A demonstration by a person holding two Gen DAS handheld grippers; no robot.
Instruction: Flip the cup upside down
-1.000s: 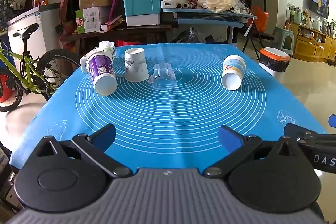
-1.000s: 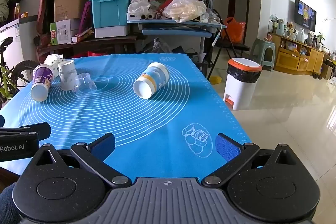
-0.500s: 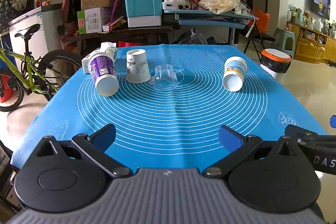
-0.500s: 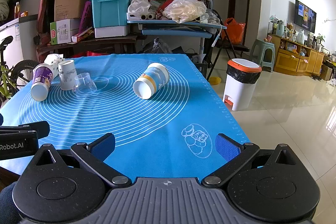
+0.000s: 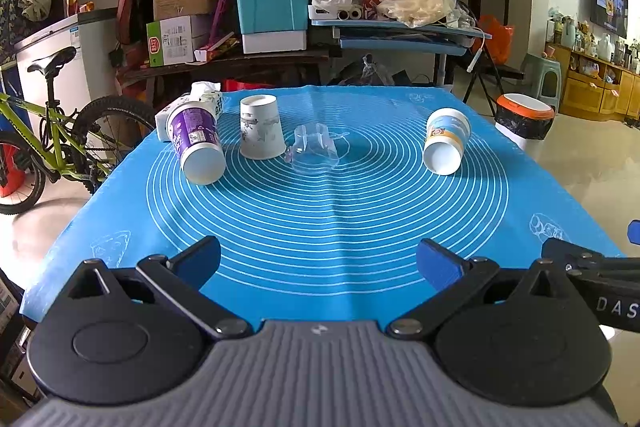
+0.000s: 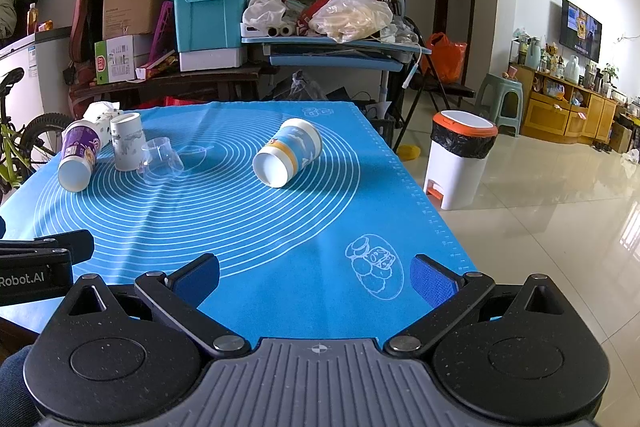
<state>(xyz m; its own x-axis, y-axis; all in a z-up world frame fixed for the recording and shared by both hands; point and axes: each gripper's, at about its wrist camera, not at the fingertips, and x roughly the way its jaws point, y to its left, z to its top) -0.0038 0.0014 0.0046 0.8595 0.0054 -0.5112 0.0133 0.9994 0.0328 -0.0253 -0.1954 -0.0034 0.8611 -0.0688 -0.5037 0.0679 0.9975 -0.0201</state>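
Cluttered shelves back the blue-matted tabletop point(image 5: 320, 227), where both hand-held grippers point(image 5: 318, 261) point(image 6: 314, 277) hover released, empty, facing the toppled cups point(image 6: 286, 157) to flip.

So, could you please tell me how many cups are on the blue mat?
4. A purple cup lies on its side far left, a white paper cup stands upside down beside it, a clear plastic cup lies next to that, and a blue-and-white cup lies alone on the right.
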